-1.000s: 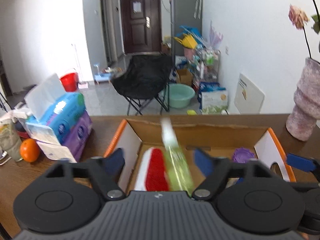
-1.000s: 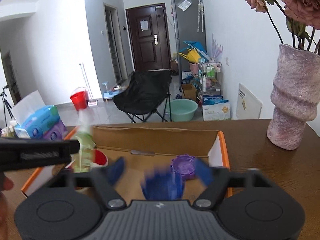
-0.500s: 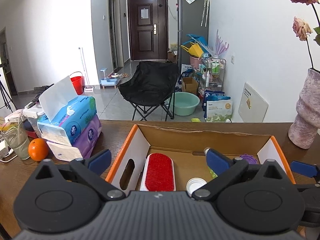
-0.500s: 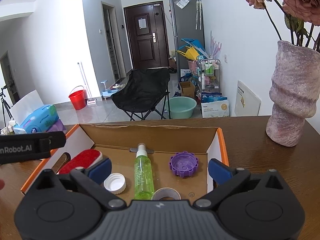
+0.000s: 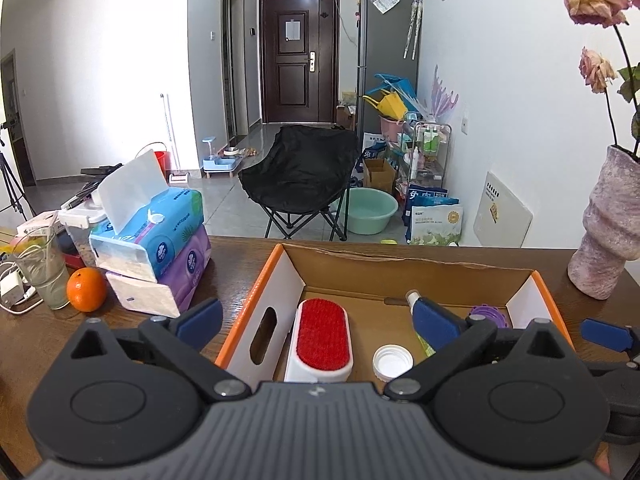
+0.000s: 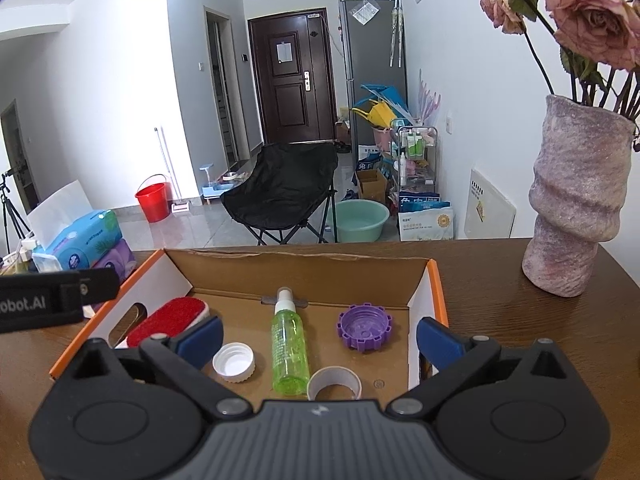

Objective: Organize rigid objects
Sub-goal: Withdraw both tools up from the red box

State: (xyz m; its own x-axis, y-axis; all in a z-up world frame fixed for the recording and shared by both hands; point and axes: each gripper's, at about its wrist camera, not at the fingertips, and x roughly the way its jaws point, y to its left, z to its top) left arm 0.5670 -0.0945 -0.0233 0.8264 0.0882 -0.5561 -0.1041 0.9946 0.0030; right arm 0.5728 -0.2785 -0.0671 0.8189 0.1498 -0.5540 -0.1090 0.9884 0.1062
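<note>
An open cardboard box [image 5: 256, 292] with an orange rim lies on the wooden table. Inside it are a red-bristled brush [image 5: 322, 338], a white cap [image 5: 393, 362], a green spray bottle [image 6: 290, 348], a purple lid [image 6: 364, 326] and a white ring [image 6: 334, 384]. My left gripper [image 5: 316, 318] hangs open above the box's left half, over the brush, holding nothing. Its right finger hides most of the bottle. My right gripper [image 6: 319, 337] is open over the box's near edge, with the bottle and ring lying loose below it.
Stacked tissue packs [image 5: 152, 240], an orange [image 5: 86, 290] and a glass [image 5: 44, 268] stand left of the box. A pink vase [image 6: 576, 208] with roses stands at the table's far right. Beyond the table's far edge is a black folding chair [image 6: 284, 188].
The green bottle, a blur between my left jaws a second ago, now lies still in the box. Both pairs of jaws have spread wider. The white ring now rests below my right gripper.
</note>
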